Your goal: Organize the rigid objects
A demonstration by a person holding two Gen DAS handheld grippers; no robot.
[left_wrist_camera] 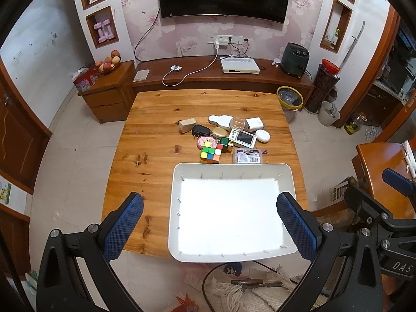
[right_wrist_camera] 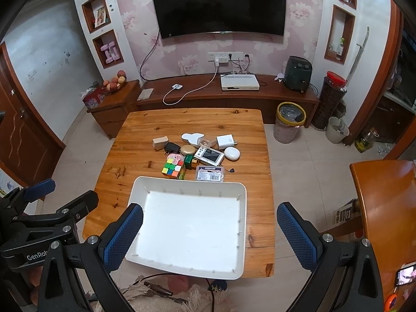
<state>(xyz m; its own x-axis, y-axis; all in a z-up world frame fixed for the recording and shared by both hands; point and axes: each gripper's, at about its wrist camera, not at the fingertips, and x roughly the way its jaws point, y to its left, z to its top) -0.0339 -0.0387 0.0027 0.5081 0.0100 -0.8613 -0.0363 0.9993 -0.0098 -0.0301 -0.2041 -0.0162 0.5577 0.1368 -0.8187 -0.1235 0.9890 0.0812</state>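
Both grippers hung above the near edge of the wooden table, side by side and holding nothing — the left gripper had its blue fingers spread wide apart, and the right gripper was spread wide in the same way. A white tray lay empty at the near side of the table. Just behind its far rim stood a cluster of small objects: a colourful puzzle cube, a black plug adapter, a clear flat case and a white device with a screen.
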